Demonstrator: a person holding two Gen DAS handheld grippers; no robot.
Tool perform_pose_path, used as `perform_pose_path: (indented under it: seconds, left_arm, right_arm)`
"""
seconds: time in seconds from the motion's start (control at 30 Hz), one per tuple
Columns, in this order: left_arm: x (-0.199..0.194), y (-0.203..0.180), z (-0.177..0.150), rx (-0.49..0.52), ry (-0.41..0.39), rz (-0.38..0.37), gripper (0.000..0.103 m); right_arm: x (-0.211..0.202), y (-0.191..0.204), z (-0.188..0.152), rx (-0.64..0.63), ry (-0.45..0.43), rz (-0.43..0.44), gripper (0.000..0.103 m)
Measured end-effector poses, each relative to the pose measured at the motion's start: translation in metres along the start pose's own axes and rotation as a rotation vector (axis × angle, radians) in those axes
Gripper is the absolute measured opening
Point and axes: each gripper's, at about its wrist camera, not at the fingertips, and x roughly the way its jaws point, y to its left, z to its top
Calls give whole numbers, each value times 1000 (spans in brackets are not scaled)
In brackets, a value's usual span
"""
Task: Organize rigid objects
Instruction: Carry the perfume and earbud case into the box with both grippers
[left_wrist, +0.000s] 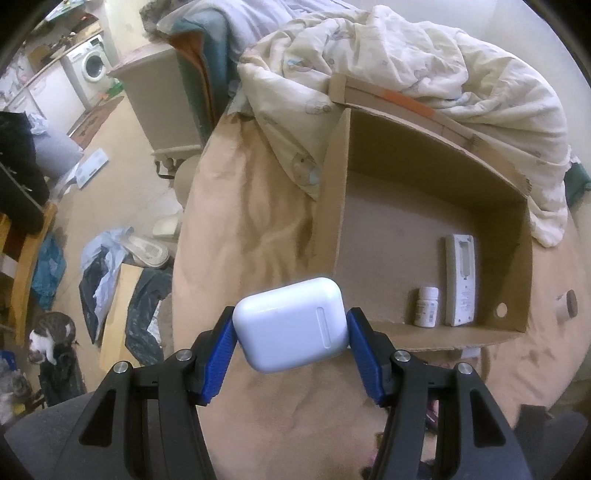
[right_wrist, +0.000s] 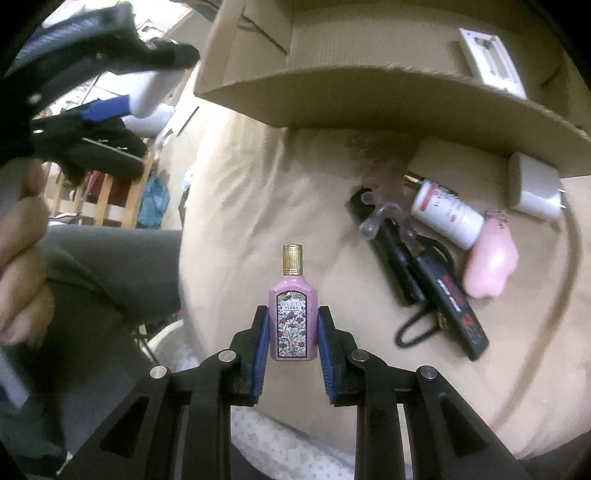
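Left gripper (left_wrist: 291, 326) clamped on a white earbud case (left_wrist: 291, 325), blue pads pressed to both of its short ends, at lower centre of the left view, held above the beige bedsheet (left_wrist: 240, 229). Right gripper (right_wrist: 293, 328) clenched around a pink perfume bottle (right_wrist: 293, 321), upright with its gold cap on top, at lower centre of the right view, pads flat against both sides of the bottle. Open cardboard box (left_wrist: 332, 206) at centre right of the left view, sitting on the sheet; inside, near its lower right corner, a small white pill bottle (left_wrist: 426, 306) standing upright just beside a white remote (left_wrist: 460, 280) lying flat along the right wall. Crumpled pale duvet (left_wrist: 406, 55) heaped behind the box across the top of that view. In the right view, the box's near wall (right_wrist: 369, 96) across the top of the frame; below it at right, still out on the sheet: a white charger plug (right_wrist: 535, 188) just under the box edge, a white tube with red print (right_wrist: 447, 214), a pink lump of soft-looking plastic (right_wrist: 491, 262) touching the tube's end, and a black bundle of strap-like items (right_wrist: 424, 273), exact kind unclear. Bare hand (right_wrist: 22, 258) at the left edge of that view.
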Motion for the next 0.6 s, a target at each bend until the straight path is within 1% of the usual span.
perform_pose_path:
  seconds: [0.1,0.17,0.33,0.43,0.5,0.6]
  left_arm:
    - [2,-1,-2,6,4,1,56]
    - [2,-3,-3,15,4,6,56]
    - [4,-9,-4,44,-2,19,56]
    - [6,-11,-5,48,8,11,56]
    - [7,-13,-5,42,9,2,56]
    - [3,-19,-5,64,-17,-3,56]
  right_arm:
    - [-10,-1,-2,-17,-12,0,27]
    - [-12,4,3,-17,-31,8,27]
    - [-41,-13,1,-1,-95,39,27]
    - [-61,-22,4,10,-139,42,27]
    - [-75,-28,9,19,-176,38,27]
    - [-104,-33,17,5,-277,-3,27]
